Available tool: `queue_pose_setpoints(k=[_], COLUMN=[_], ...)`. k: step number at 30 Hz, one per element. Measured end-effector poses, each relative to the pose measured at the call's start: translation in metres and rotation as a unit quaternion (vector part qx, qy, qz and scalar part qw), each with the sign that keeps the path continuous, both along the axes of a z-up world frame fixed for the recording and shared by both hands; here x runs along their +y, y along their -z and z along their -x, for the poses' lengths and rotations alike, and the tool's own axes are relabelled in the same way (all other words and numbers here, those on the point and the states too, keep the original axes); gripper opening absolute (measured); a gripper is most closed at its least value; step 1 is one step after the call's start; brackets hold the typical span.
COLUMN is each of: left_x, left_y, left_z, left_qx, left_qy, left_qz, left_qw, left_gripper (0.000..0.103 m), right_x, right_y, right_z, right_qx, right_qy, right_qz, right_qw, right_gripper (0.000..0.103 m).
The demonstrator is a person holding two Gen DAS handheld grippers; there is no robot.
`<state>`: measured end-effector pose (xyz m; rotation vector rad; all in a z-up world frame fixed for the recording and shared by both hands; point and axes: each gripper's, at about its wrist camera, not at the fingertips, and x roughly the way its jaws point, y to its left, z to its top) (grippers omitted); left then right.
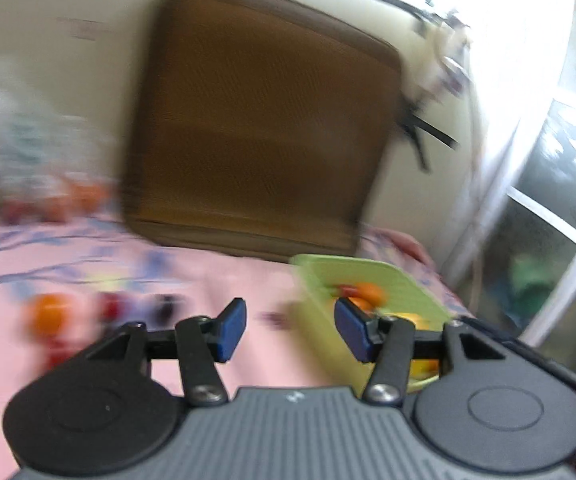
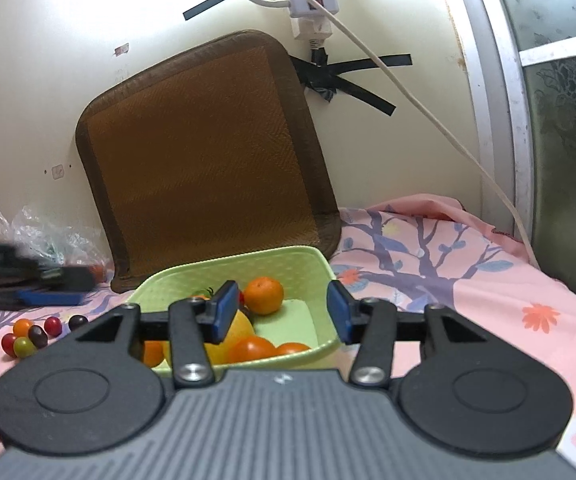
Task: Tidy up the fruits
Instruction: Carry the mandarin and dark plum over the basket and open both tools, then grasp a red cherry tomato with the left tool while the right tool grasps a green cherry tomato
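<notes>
A light green basket [image 2: 304,264] sits on the pink floral sheet and holds several oranges and tomatoes, with one orange [image 2: 263,295] at its back. My right gripper [image 2: 281,314] is open and empty, low over the basket's front. Loose small tomatoes and dark fruits [image 2: 33,335] lie left of the basket. In the blurred left wrist view, my left gripper [image 1: 291,330] is open and empty above the sheet, with the basket [image 1: 388,276] just to its right and an orange fruit [image 1: 47,314] and dark fruits to its left. The left gripper also shows as a dark blur in the right wrist view [image 2: 27,284].
A brown woven cushion [image 2: 207,160] leans on the wall behind the basket. A crumpled clear plastic bag [image 2: 47,236] lies at the back left. A white cable [image 2: 428,112] hangs from a power strip down the right. A window frame [image 2: 520,120] borders the bed's right.
</notes>
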<state>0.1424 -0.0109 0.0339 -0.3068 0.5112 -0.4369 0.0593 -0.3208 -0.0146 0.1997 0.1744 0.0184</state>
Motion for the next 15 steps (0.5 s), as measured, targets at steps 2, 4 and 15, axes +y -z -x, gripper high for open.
queue_pose_setpoints(k=[2, 4, 15], left_x=[0.041, 0.079, 0.099], left_y=[0.003, 0.007, 0.023], left_z=[0.01, 0.017, 0.005], left_qx=[0.001, 0.012, 0.019], left_qy=[-0.05, -0.099, -0.086], left_qz=[0.001, -0.004, -0.026], left_qw=[0.9988, 0.995, 0.9957], left_gripper=[0.05, 0.05, 0.05], right_x=[-0.001, 0.001, 0.089], right_y=[0.0, -0.001, -0.023], right_z=[0.002, 0.006, 0.021], right_qx=[0.001, -0.002, 0.006], right_qy=[0.002, 0.003, -0.141], right_qz=[-0.003, -0.004, 0.017], right_qw=[1.0, 1.0, 0.99], right_gripper=[0.052, 0.052, 0.05])
